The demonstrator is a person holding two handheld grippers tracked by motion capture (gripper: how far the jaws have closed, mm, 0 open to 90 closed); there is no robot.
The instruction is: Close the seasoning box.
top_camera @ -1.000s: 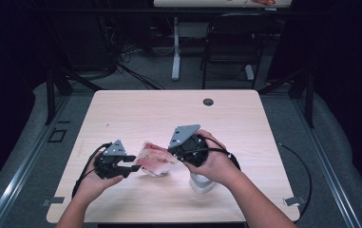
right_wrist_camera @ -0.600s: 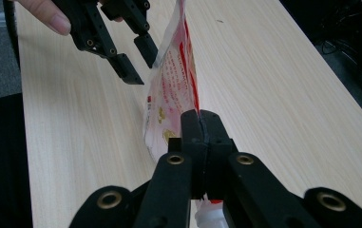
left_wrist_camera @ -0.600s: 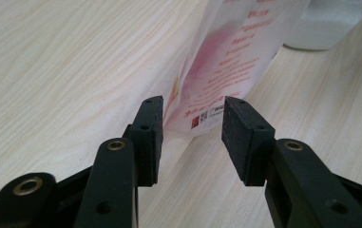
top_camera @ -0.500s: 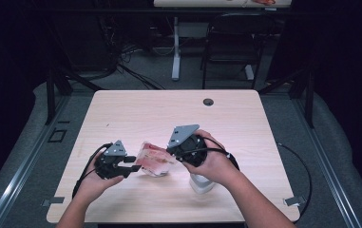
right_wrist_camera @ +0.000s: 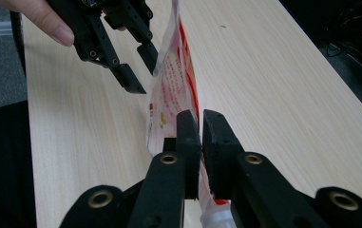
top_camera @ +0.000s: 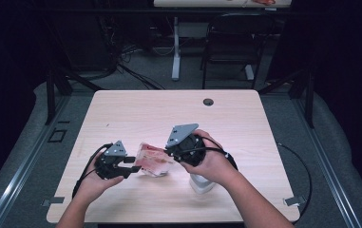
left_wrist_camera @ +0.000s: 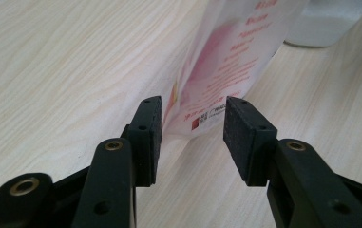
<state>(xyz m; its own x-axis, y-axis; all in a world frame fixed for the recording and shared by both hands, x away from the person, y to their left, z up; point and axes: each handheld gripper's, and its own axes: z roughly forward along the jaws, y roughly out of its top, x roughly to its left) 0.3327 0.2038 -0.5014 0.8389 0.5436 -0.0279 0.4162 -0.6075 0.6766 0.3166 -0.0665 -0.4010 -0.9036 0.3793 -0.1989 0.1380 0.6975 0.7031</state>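
Right gripper [right_wrist_camera: 200, 128] is clamped on one end of a thin plastic packet [right_wrist_camera: 174, 85] printed in red and pink, its two black jaws pressed nearly together with the film pinched between them. In the high view this gripper [top_camera: 169, 151] sits near the middle of the tabletop [top_camera: 245, 123], held in the person's right hand [top_camera: 209, 161], with the grey three-cornered plate on top tilted up.

Largest in the scene is the pale wood-grain tabletop, which has a small round dark hole [top_camera: 208, 101] near its far edge. Behind it stand a dark folding chair [top_camera: 228, 47] and the white leg of another table [top_camera: 176, 52] on a grey floor.

On the tabletop, the packet [top_camera: 152, 160] is stretched between the two grippers, standing on edge rather than lying flat. Just under the right hand a small white object [top_camera: 200, 183] rests on the wood; what it is cannot be told.

The left gripper [left_wrist_camera: 190, 130] has its jaws spread apart, one on each side of the packet's [left_wrist_camera: 226, 71] lower corner, with a visible gap to the film on both sides, so it is not gripping. In the high view the left gripper [top_camera: 130, 164] is held low in the left hand [top_camera: 93, 183], with its cable looping back toward the near edge of the tabletop.
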